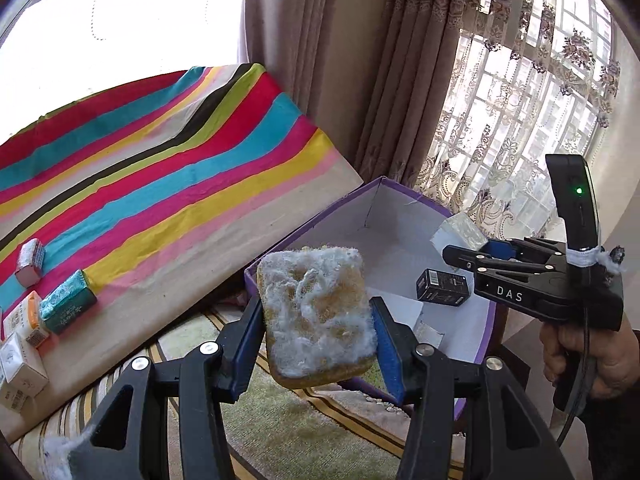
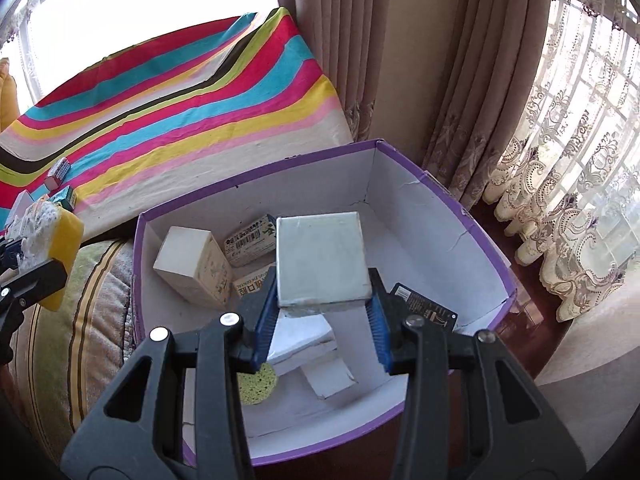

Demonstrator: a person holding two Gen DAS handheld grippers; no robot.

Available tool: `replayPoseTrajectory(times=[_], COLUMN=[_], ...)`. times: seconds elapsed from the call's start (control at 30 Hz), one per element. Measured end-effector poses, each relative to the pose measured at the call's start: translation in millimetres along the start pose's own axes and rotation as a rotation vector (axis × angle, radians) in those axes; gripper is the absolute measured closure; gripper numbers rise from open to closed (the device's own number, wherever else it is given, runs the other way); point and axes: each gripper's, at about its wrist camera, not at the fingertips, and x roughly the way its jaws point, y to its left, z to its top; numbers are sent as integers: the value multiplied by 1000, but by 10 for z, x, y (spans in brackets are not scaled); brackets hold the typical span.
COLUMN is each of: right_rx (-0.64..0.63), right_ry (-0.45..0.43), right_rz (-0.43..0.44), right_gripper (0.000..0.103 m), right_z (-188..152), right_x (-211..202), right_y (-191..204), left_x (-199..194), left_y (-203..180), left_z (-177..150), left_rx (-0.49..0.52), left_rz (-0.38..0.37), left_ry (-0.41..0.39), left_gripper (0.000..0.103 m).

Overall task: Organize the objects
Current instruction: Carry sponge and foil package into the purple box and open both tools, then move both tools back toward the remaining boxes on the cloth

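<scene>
My left gripper [image 1: 318,330] is shut on a yellow sponge [image 1: 316,316] with a white fuzzy scouring face, held in the air beside the purple box [image 1: 312,220]. The sponge also shows in the right wrist view [image 2: 60,240] at the far left. My right gripper [image 2: 322,312] is shut on a pale grey-white flat box [image 2: 322,258] and holds it over the open purple box [image 2: 256,172]. In the left wrist view the right gripper [image 1: 460,254] reaches over the box with that pale box [image 1: 460,232] in its tips.
Inside the purple box lie a cream carton [image 2: 192,268], a barcode carton [image 2: 250,240], a black packet [image 2: 424,304], white boxes [image 2: 304,336] and a green round sponge [image 2: 256,384]. Several small cartons [image 1: 68,302] lie on the striped cloth [image 1: 180,168]. Curtains [image 2: 460,80] hang behind.
</scene>
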Motion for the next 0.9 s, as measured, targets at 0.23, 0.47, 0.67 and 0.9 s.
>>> replayPoseTrajectory(times=[0.23, 0.47, 0.67, 0.9], right_rx=[36, 41, 32, 24], right_ry=[-9, -24, -13, -10], right_rz=[-51, -73, -35, 24], right_gripper=[58, 23, 23, 23], right_z=[5, 14, 16, -3], right_x=[-23, -44, -39, -83], right_y=[-256, -288, -203, -55], left_x=[177, 144, 98, -36], left_y=[-253, -186, -47, 168], left_z=[85, 52, 22, -69], left_rx=[43, 7, -35, -86], left_rz=[-114, -102, -68, -4], left_ry=[34, 29, 21, -1], left_gripper=[45, 27, 27, 27])
